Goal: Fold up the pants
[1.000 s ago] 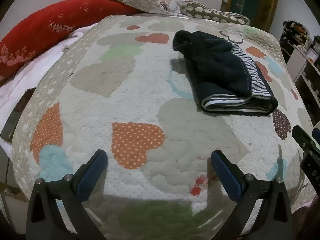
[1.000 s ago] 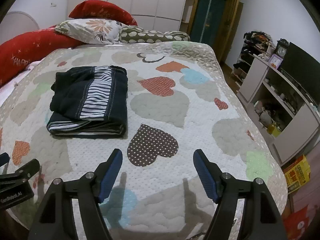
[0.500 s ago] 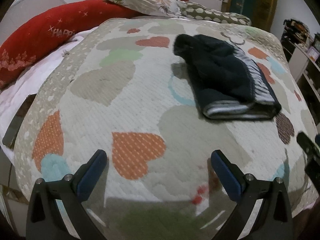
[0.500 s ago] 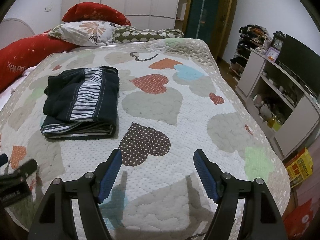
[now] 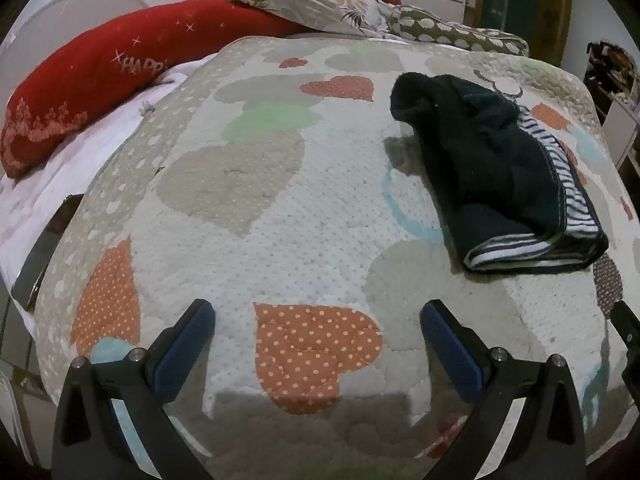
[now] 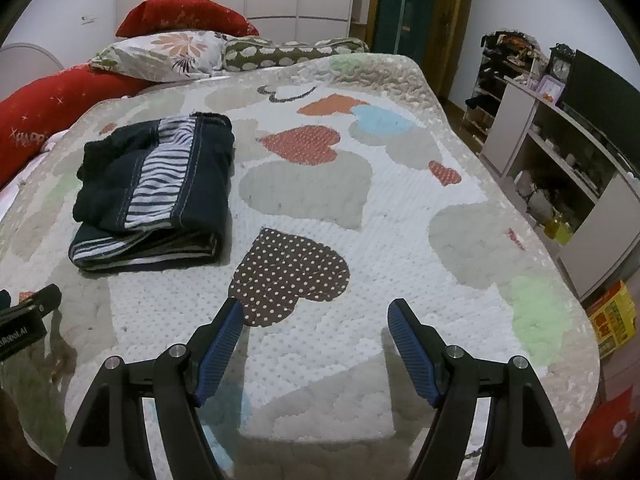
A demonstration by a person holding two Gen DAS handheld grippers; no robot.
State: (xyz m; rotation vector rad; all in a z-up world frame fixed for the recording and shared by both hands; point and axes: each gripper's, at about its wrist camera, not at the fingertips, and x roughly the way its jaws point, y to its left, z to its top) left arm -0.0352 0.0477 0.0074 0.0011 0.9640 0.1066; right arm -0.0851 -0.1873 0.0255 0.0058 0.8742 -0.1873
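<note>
Dark navy pants with a zebra-striped panel lie folded in a compact stack on the heart-patterned quilt. In the right wrist view the pants sit at the left. My left gripper is open and empty, near the quilt's front edge, well short of the pants. My right gripper is open and empty, over a brown dotted heart, to the right of the pants. The left gripper's side shows at the right wrist view's left edge.
Red pillows, a floral pillow and a green dotted pillow lie at the head of the bed. A shelf unit with a TV stands to the right of the bed. A yellow box sits on the floor.
Both grippers have drawn back and risen slightly from the pants; the pants look a little farther away. Both stay open.
</note>
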